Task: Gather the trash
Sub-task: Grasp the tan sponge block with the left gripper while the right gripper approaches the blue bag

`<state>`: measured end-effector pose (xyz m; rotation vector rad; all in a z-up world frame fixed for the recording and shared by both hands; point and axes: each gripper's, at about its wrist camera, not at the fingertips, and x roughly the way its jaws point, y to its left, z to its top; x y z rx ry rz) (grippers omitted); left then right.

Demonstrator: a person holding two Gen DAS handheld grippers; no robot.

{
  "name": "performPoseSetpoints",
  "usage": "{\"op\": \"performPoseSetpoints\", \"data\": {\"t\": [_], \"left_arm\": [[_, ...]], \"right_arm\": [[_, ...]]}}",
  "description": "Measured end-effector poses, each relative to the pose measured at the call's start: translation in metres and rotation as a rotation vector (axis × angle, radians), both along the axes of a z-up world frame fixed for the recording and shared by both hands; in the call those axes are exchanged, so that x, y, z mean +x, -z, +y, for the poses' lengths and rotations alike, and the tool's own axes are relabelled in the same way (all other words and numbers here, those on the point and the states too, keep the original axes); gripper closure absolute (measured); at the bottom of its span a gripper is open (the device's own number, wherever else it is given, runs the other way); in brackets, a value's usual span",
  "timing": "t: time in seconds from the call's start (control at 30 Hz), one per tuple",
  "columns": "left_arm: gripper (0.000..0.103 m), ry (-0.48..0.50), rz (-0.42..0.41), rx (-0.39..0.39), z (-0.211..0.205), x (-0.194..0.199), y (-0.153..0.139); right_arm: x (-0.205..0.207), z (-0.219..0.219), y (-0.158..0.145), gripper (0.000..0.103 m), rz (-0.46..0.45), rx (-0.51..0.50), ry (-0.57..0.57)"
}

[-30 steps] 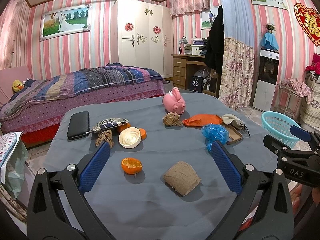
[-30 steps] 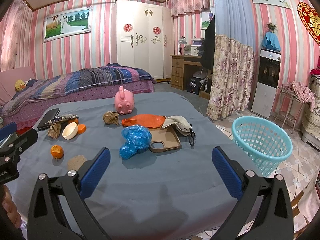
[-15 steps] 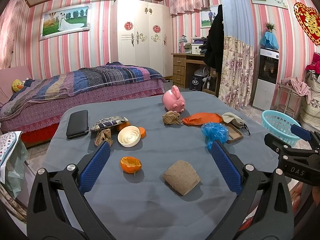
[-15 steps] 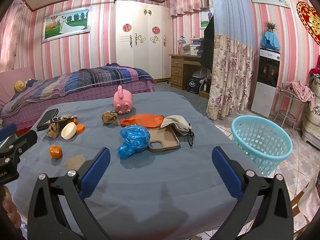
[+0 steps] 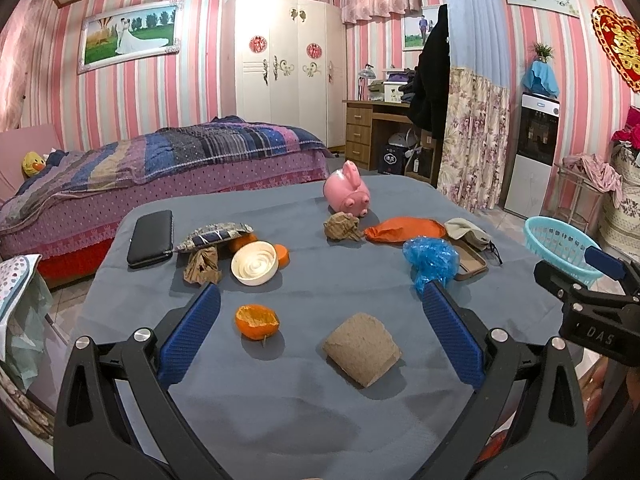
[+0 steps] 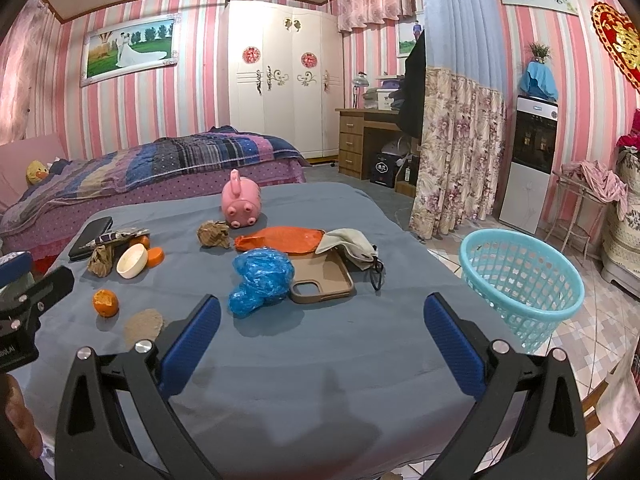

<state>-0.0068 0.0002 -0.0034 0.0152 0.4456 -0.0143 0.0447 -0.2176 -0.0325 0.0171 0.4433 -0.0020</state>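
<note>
The left hand-held gripper [image 5: 320, 304] hovers low over the near part of the grey-covered table [image 5: 280, 400], its blue fingers spread wide apart and holding nothing. Between them, low in the frame, lie a torn orange half [image 5: 257, 321] and a flattened brown cardboard tube [image 5: 362, 349], apart from each other. Further up sit a white bowl [image 5: 254, 262], a crumpled brown paper scrap [image 5: 203, 265] just left of it, and a black wallet [image 5: 151, 237] at centre left.

The right hand-held gripper [image 6: 322, 314] is likewise agape and empty, above the table's near edge. Ahead of it, at frame centre, a crumpled blue plastic bag [image 6: 261, 276] touches a brown phone case [image 6: 322, 282]; an orange pouch [image 6: 280, 239], a grey cloth [image 6: 349, 245], a brown paper ball [image 6: 214, 234] and a pink pig toy [image 6: 242, 200] lie beyond. The turquoise basket [image 6: 524, 280] stands on the floor at right, off the table.
</note>
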Motion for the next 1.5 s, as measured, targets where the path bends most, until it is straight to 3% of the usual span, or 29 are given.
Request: {"op": "performPoseSetpoints", "data": {"t": [0.6,1.17,1.37,1.5], "left_arm": [[0.005,0.002,0.096,0.018,-0.011,0.024,0.034],[0.006,0.066,0.299,-0.068,-0.017,0.071,0.082],[0.006,0.083,0.357,-0.051,-0.023,0.08,0.088],[0.023,0.109,0.392,-0.04,-0.029,0.086,0.091]], "right_arm": [[0.026,-0.032,0.005,0.004,0.024,0.02,0.039],[0.048,-0.046,0.029,0.004,0.108,0.001,0.078],[0.052,-0.047,0.034,0.004,0.141,-0.003,0.083],[0.052,-0.044,0.038,0.004,0.154,-0.024,0.083]]}}
